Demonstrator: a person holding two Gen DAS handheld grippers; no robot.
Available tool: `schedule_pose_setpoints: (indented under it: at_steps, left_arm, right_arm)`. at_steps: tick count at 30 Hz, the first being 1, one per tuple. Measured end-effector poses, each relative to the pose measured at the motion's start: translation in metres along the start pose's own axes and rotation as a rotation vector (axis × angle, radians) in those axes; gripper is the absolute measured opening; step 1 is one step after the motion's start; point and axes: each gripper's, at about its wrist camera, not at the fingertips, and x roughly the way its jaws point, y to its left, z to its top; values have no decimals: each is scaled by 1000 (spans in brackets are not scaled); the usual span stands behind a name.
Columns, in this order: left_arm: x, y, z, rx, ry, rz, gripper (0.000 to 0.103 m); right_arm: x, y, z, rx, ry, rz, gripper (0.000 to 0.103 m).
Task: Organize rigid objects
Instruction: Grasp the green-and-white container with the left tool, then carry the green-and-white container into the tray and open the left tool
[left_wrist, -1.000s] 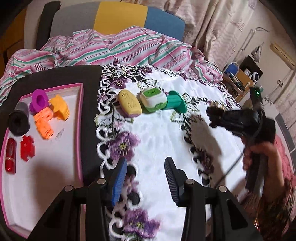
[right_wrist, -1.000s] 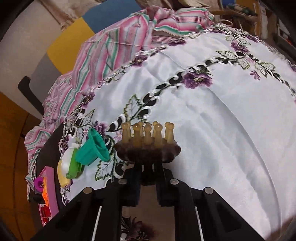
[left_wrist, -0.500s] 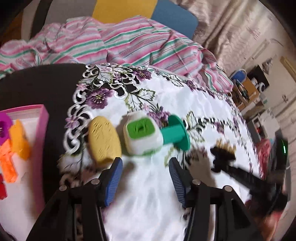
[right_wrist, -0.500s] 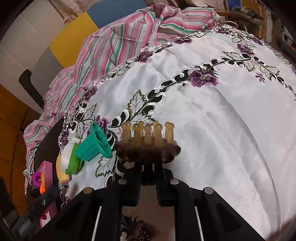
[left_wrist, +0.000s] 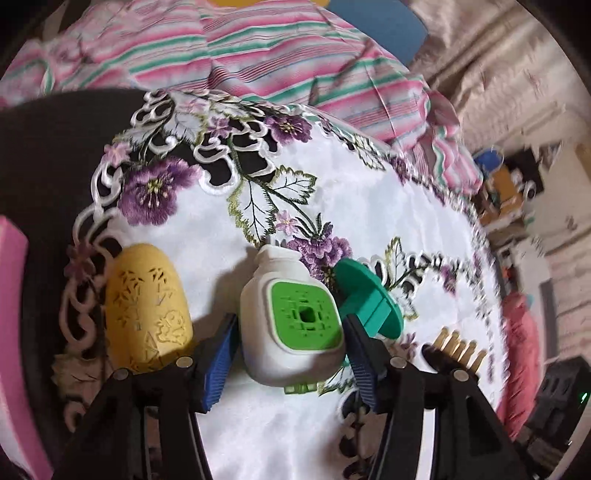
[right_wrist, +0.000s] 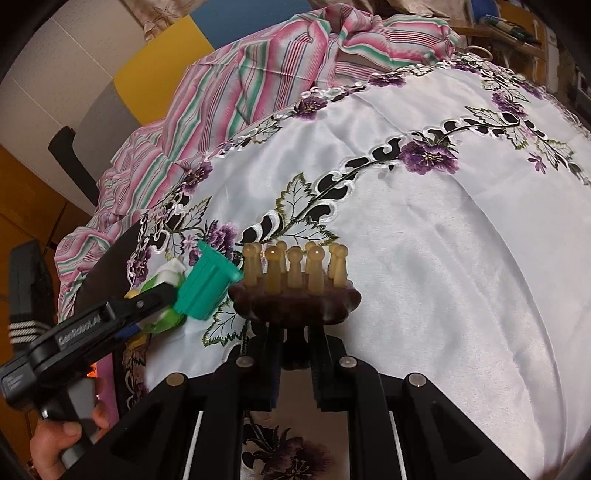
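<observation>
left gripper (left_wrist: 291, 354) wide open around white-green box (left_wrist: 291, 325) | right gripper (right_wrist: 293, 365) held brown massager (right_wrist: 295, 295) tight | yellow case (left_wrist: 147, 314), teal spool (left_wrist: 369, 299) left

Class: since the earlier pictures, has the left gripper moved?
Yes. The left gripper advanced across the tablecloth, now straddling the white-and-green plug-in device, still open.

- Our left gripper (left_wrist: 290, 360) is a black frame with round silver screws, and its ribbed finger pads (left_wrist: 221, 360) are blue.
- Seen from the right wrist view, its body carries white lettering, a grey trigger handle, and our bare-skinned left hand (right_wrist: 70, 434).
- Our right gripper (right_wrist: 294, 363) is black too, with silver screws and white rods behind.
</observation>
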Motion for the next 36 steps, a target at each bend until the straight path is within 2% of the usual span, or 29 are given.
schedule_pose_setpoints:
  at_steps: [6, 13, 20, 26, 31, 36]
  left_arm:
    - [-8, -4, -14, 65, -53, 32, 55]
    - [-25, 1, -47, 109, -66, 30, 54]
    - [-50, 11, -81, 91, -79, -24, 54]
    - [-75, 25, -103, 52, -103, -94, 54]
    - [-93, 34, -113, 43, -125, -105, 53]
    - [-114, 31, -116, 98, -183, -82, 53]
  right_arm:
    - [0, -1, 0, 4, -3, 1, 13]
    - [1, 1, 0, -3, -2, 4, 13]
    - [2, 5, 0, -31, -1, -4, 14]
    - [-2, 22, -4, -104, -14, 48, 14]
    - [-4, 33, -8, -158, -22, 60, 14]
    - [-4, 35, -9, -176, -27, 46, 14]
